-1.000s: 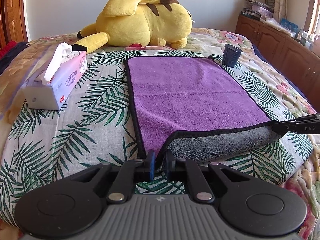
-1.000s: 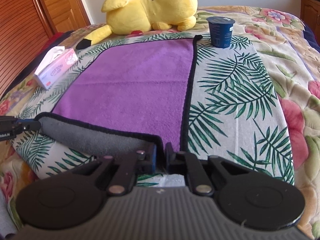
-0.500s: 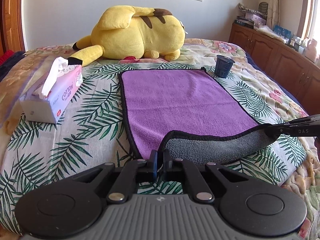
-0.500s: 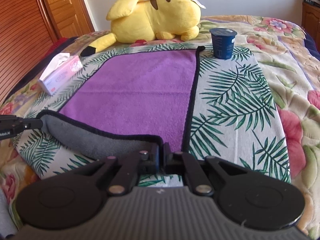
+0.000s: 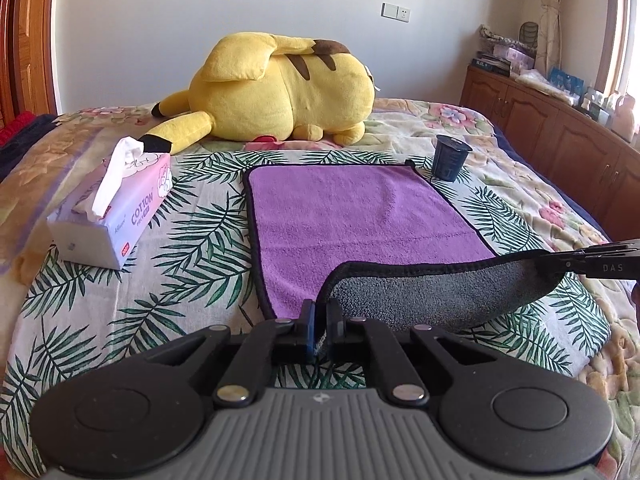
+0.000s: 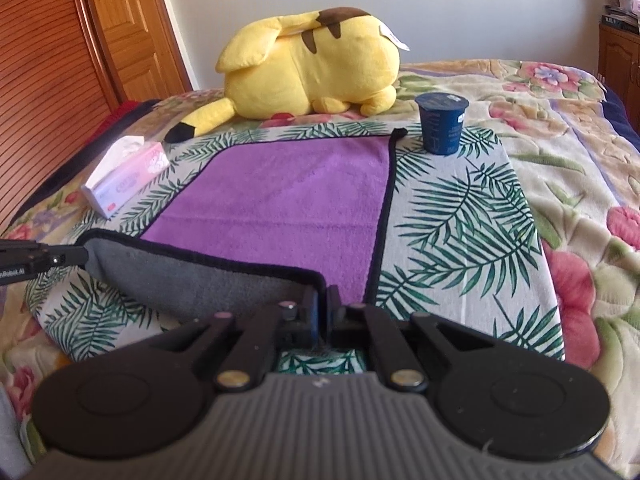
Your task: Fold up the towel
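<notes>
A purple towel [image 5: 360,212] with a black hem and grey underside lies on the leaf-print cloth on the bed; it also shows in the right wrist view [image 6: 280,200]. My left gripper [image 5: 319,320] is shut on the towel's near left corner. My right gripper [image 6: 322,308] is shut on the near right corner. Both corners are lifted, so the near edge hangs between them with the grey underside [image 5: 432,296] facing me. The right gripper's tip shows at the right edge of the left wrist view [image 5: 560,262]; the left gripper's tip shows at the left edge of the right wrist view [image 6: 68,258].
A yellow plush toy [image 5: 280,92] lies beyond the towel's far edge. A dark blue cup [image 5: 448,158] stands by the far right corner. A tissue box [image 5: 116,212] sits to the left. Wooden cabinets [image 5: 560,128] line the right wall.
Both grippers have risen with the towel's near corners. More of the grey underside hangs free and the near edge stands higher off the bed.
</notes>
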Demonstrator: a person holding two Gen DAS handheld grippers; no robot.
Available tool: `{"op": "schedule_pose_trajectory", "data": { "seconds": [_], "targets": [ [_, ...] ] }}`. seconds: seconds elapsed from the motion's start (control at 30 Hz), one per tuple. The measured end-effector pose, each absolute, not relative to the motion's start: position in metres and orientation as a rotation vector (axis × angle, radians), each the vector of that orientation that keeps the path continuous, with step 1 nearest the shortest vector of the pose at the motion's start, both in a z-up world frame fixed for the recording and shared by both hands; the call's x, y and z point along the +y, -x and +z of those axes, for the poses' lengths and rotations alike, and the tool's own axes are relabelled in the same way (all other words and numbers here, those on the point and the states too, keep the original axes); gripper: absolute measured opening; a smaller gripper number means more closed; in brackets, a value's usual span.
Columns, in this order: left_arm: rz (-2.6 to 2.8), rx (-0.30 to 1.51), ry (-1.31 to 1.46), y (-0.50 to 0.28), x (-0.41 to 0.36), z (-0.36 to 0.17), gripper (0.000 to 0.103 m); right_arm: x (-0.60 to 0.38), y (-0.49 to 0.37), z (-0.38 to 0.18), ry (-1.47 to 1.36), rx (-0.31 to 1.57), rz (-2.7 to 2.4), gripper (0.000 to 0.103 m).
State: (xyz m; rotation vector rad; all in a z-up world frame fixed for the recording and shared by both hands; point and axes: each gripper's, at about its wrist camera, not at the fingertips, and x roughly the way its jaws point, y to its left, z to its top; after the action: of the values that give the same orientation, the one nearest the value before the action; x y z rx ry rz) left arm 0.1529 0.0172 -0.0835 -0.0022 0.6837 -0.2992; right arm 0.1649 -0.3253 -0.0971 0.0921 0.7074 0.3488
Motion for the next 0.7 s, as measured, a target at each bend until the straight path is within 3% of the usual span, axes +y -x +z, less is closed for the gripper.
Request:
{"op": "schedule_pose_trajectory", "data": {
  "seconds": [0.7],
  "targets": [
    [-0.288,0.665,0.007,-0.175,0.017,-0.088,0.000,-0.322,-0.183,-0.096,-0.046,0.643,0.359,0.005]
  ]
}}
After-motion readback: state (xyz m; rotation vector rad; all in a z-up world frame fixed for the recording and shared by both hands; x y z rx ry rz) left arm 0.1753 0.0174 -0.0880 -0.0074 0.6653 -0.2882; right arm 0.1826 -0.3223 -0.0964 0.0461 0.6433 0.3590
